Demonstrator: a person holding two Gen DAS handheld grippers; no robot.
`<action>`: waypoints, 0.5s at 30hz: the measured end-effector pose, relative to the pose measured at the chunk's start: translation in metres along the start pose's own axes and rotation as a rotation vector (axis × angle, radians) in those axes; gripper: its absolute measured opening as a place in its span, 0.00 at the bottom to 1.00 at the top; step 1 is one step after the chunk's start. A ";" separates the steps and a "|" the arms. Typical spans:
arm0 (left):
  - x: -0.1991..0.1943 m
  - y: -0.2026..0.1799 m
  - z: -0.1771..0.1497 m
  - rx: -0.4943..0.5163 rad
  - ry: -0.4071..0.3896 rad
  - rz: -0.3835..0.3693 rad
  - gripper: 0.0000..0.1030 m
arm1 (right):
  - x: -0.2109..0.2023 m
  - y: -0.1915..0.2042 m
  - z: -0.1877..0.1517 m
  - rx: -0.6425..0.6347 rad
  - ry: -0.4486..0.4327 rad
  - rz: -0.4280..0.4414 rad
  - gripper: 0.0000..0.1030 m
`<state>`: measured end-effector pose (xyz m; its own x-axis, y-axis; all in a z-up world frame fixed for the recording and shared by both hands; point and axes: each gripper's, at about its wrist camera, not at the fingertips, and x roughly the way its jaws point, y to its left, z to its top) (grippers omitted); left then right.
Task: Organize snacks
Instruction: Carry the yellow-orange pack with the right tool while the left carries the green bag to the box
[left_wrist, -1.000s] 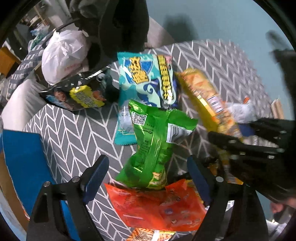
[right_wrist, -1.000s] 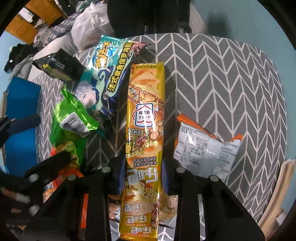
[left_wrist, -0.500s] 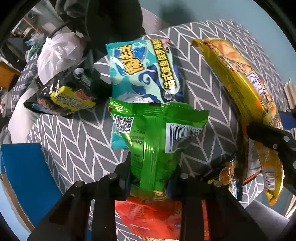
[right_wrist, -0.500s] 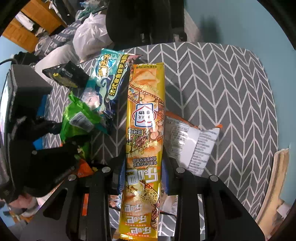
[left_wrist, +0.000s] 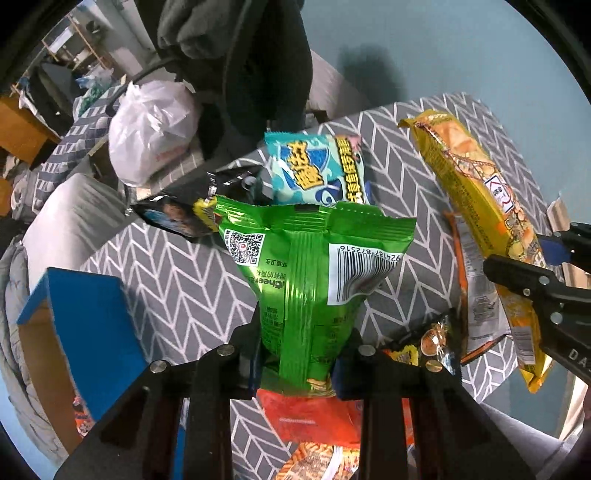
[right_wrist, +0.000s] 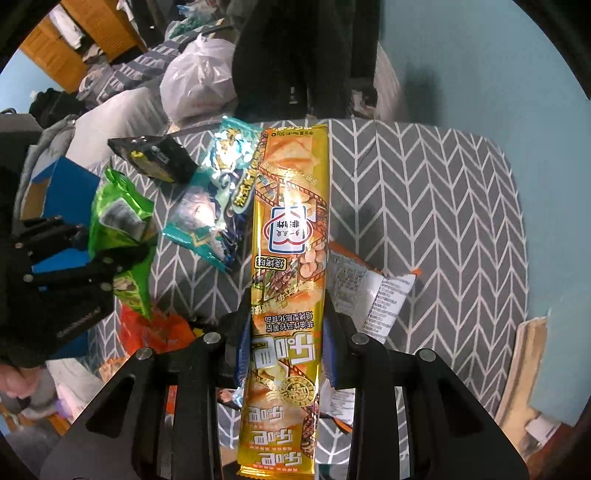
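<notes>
Surface: grey chevron-cloth table (right_wrist: 424, 192).
On it: teal bag (left_wrist: 317, 171) 12 o'clock; black pkt (left_wrist: 177, 214) 10; orange-white pkt (right_wrist: 364, 284) ctr; red bag (left_wrist: 314, 417) 6.

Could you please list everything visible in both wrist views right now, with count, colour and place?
green snack bag: 1, green, clamped in the left tool, lifted off the cloth
long yellow packet: 1, yellow-gold, clamped in the right tool
teal snack bag: 1, teal and blue, lying on the cloth beyond the green bag
black snack bag: 1, black with yellow, far left of the cloth
orange-and-white bag: 1, printed back up, under the yellow packet's right side
red-orange bag: 1, near edge of the cloth
herringbone cloth: 1, grey and white, covering the table
blue box: 1, left of the table
white plastic bag: 1, behind the table
left tool: 1, black
right tool: 1, black
</notes>
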<state>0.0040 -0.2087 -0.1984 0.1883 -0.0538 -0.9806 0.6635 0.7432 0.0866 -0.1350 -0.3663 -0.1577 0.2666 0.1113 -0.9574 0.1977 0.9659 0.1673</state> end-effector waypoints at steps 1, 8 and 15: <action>-0.004 0.003 0.000 -0.005 -0.007 -0.002 0.27 | -0.003 0.002 0.001 -0.007 -0.003 -0.004 0.29; -0.027 0.015 -0.005 -0.020 -0.041 0.001 0.27 | -0.020 0.015 0.006 -0.053 -0.021 -0.020 0.29; -0.057 0.025 -0.016 -0.026 -0.082 0.014 0.27 | -0.037 0.029 0.011 -0.095 -0.039 -0.018 0.29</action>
<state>-0.0015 -0.1765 -0.1426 0.2572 -0.0971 -0.9615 0.6416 0.7611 0.0948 -0.1293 -0.3451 -0.1148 0.3003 0.0868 -0.9499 0.1130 0.9856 0.1258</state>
